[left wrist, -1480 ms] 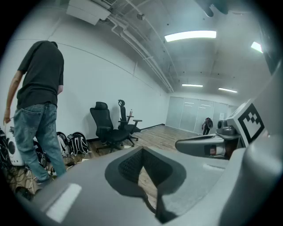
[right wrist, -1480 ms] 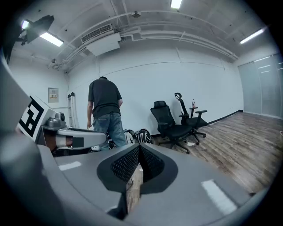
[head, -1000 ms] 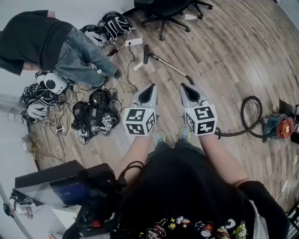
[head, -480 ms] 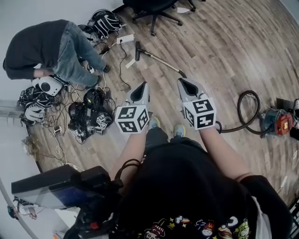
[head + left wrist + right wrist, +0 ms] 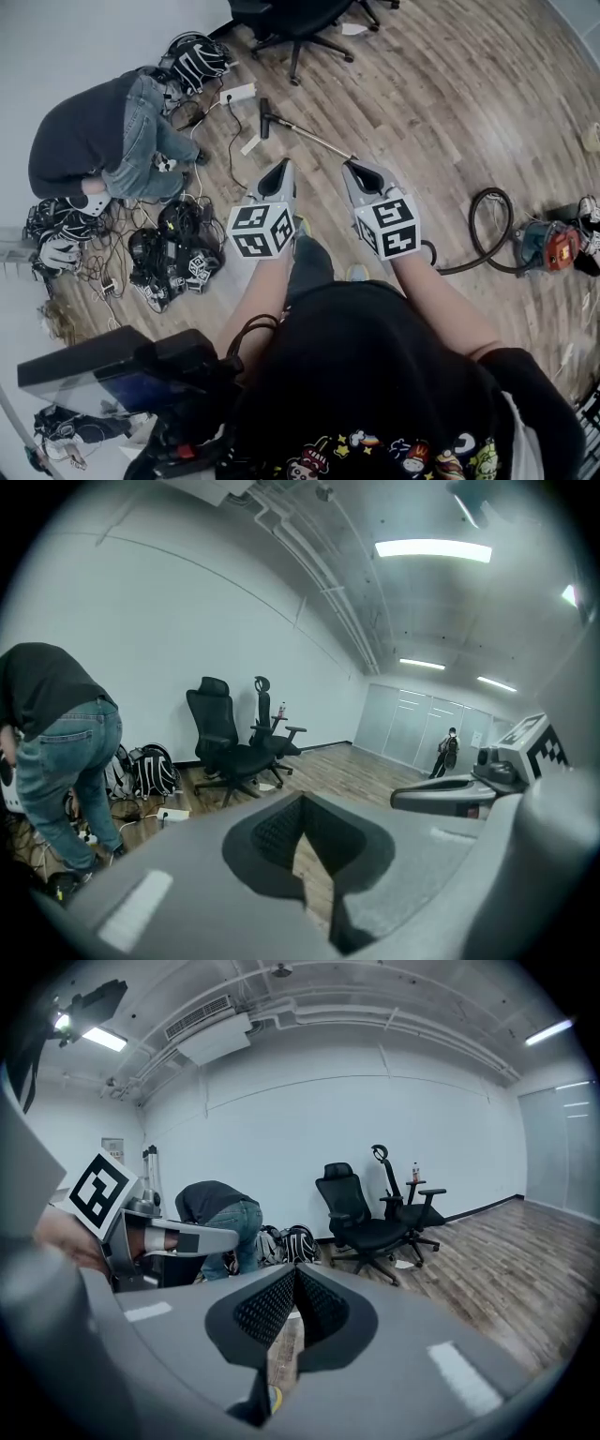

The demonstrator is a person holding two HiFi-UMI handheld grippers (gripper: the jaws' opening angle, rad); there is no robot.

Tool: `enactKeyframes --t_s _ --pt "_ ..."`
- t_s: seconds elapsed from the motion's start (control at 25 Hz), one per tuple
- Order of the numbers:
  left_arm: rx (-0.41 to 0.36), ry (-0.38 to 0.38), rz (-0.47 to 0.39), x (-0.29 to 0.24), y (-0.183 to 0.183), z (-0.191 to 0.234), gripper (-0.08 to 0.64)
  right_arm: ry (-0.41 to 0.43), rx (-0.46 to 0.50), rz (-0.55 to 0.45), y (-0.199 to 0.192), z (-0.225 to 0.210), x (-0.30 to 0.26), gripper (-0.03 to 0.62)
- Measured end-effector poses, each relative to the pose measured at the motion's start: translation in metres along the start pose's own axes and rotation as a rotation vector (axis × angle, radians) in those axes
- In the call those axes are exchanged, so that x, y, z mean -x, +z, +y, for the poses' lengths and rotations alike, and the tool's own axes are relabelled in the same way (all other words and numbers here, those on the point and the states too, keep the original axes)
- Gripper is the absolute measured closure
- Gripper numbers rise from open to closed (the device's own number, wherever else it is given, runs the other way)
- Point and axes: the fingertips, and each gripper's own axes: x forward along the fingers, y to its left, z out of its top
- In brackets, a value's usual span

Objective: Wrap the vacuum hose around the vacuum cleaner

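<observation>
Well right of the right tongs [image 5: 354,170]: vacuum cleaner [image 5: 547,246], hose [image 5: 480,220] loose on the floor [image 5: 450,112]. Left tongs [image 5: 278,169] and right tongs both clenched, empty. Both carried onward this last second; hose unreached, wrapping not begun.

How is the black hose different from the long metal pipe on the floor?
The hose is black and bends into a loop, while the metal pipe is silvery and straight. The hose curls right beside the vacuum cleaner. The pipe lies farther from it and points its dark nozzle toward the office chair. Both lie loose on the wood floor.
</observation>
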Motion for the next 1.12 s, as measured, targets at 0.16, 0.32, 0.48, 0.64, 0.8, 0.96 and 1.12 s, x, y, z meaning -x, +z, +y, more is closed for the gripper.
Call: enactKeyframes --t_s 0.16,0.32,0.48,0.64,0.8,0.96,1.12 --pt "0.014 -0.043 0.029 -0.034 0.013 0.033 0.558 -0.032 -0.016 0.038 0.012 -0.004 -0.043 0.574" --pt "0.039 -0.077 0.084 -0.073 0.016 0.079 0.558 -0.063 -0.048 0.092 0.021 -0.01 -0.103 0.574" --pt "0.039 -0.113 0.121 -0.096 0.016 0.108 0.558 -0.096 -0.07 0.125 0.024 -0.009 -0.138 0.574" --pt "0.025 -0.155 0.134 -0.096 0.01 0.117 0.558 -0.14 -0.103 0.133 0.015 -0.001 -0.147 0.574" --pt "0.015 -0.186 0.156 -0.11 0.013 0.131 0.558 -0.175 -0.127 0.142 0.018 -0.005 -0.164 0.574" --pt "0.012 -0.213 0.179 -0.125 0.015 0.142 0.558 -0.183 -0.134 0.148 0.023 -0.005 -0.18 0.574" --pt "-0.028 -0.26 0.226 -0.141 0.014 0.138 0.558 -0.181 -0.143 0.156 0.027 -0.013 -0.189 0.574"
